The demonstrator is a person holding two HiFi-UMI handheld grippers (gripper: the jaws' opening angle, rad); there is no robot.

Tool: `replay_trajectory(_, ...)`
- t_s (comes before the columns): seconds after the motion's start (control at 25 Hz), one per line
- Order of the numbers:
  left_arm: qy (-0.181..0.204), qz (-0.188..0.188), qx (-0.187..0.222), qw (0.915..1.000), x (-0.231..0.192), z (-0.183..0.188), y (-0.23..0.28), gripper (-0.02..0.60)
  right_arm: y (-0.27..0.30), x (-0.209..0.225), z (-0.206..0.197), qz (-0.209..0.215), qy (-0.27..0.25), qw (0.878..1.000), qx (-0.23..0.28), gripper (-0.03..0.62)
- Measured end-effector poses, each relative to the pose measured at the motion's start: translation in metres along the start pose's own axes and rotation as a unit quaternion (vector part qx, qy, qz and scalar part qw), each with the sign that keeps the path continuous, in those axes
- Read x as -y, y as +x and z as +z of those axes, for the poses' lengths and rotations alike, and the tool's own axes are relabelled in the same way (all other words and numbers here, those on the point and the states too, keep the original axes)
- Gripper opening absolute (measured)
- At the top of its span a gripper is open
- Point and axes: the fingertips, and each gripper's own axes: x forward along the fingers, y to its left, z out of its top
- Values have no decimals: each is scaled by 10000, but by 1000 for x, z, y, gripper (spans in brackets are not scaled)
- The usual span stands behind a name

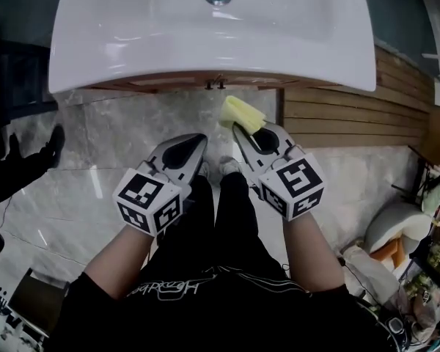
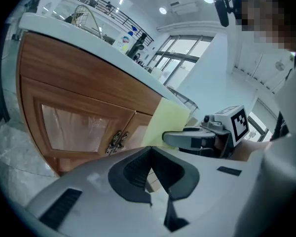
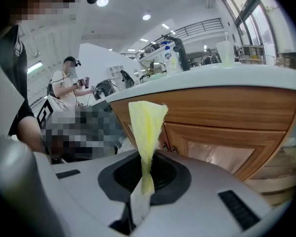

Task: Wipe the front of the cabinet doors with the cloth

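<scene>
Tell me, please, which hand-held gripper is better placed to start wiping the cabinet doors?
Right: the right hand-held gripper is shut on the yellow cloth, facing the cabinet doors. The left hand-held gripper is shut and holds nothing.

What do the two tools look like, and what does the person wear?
Both the left tool and the right tool have light grey tapering shells with dark inner pads. Each carries a cube with black-and-white square markers. The person wears a black short-sleeved shirt.

Yellow cloth [image 2: 168, 121] near wooden cabinet doors [image 2: 84, 120]
</scene>
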Motion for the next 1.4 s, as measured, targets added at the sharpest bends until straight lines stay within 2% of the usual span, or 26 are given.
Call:
replay_trajectory(0.24, 375, 254, 66, 9990, -8, -14, 13, 6, 22, 25, -2, -23, -129, 9997, 189, 40)
replay_trajectory(0.44, 323, 569, 212, 9976, -21, -21, 16, 6, 35, 31, -4, 68, -217, 9989, 402, 40)
replay_trajectory(0.64, 117, 782, 330, 9963, -32, -24, 19, 6, 46, 36, -9, 90, -660, 9965, 510, 40)
replay_trajectory(1.04, -133, 933, 452, 9945, -25, -28, 23, 6, 68, 43, -9, -106, -1066, 9923, 620, 40)
replay_trajectory(1.4, -252, 1029, 419, 9935, -23, -37, 25, 6, 74, 53, -11, -189, -963, 9931, 642, 40)
